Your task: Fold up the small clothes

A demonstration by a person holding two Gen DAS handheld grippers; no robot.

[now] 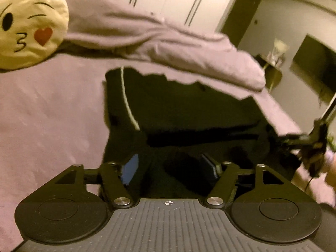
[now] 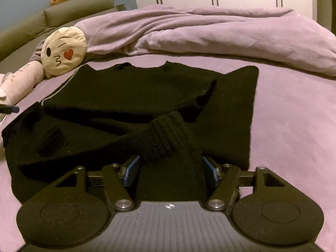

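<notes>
Both the left gripper (image 1: 170, 168) and the right gripper (image 2: 171, 168) hang open, empty, over the black knitted sweater (image 2: 130, 96); its crossed ribbed sleeve (image 2: 166, 134) may slide loose on the lilac bed (image 2: 294, 115).

The black sweater (image 2: 134, 96) lay flat on the purple bed (image 2: 294, 126), its ribbed cuff (image 2: 166, 134) sitting between the right gripper's (image 2: 171, 169) parted jaws.
</notes>
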